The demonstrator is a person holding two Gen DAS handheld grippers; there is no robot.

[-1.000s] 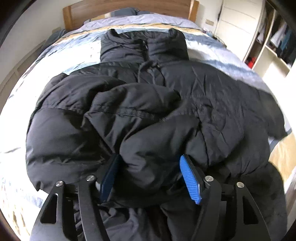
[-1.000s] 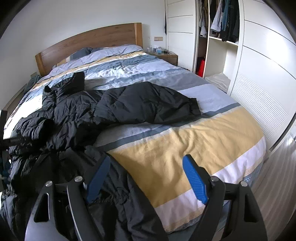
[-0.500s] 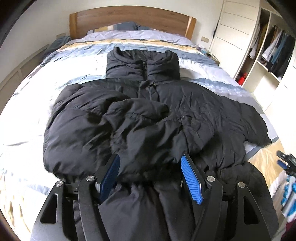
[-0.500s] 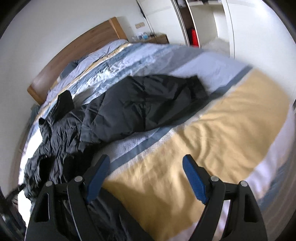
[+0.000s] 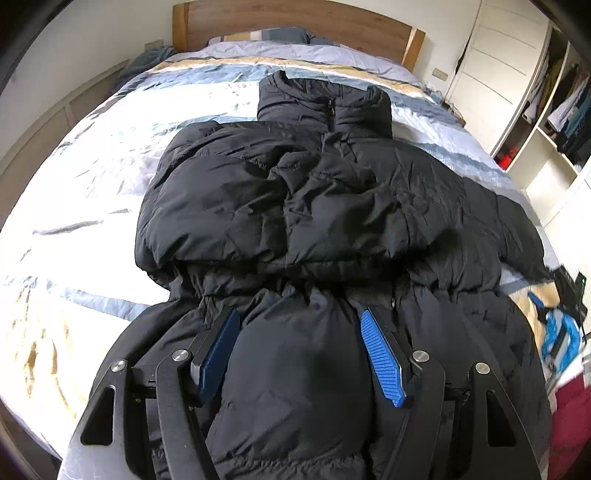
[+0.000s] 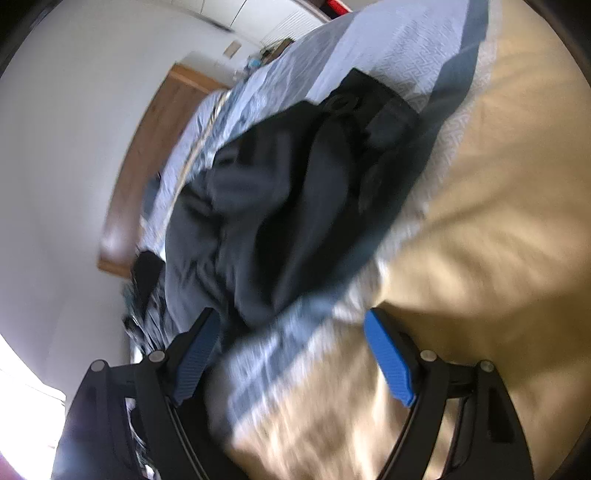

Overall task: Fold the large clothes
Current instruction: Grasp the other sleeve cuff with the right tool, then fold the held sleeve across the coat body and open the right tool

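A black puffer jacket lies front up on the striped bed, collar toward the headboard, its left sleeve folded across the chest. My left gripper is open and empty, hovering over the jacket's lower hem. In the right wrist view, which is tilted and blurred, the jacket's outstretched right sleeve lies on the bedspread. My right gripper is open and empty just short of that sleeve. The right gripper also shows at the left wrist view's right edge.
A wooden headboard stands at the far end with pillows. An open white wardrobe with hanging clothes lines the right side. A yellow band of the bedspread spreads under my right gripper.
My left gripper let go of the folded sleeve and drew back toward the hem. My right gripper swung and tilted toward the outstretched right sleeve, staying open.
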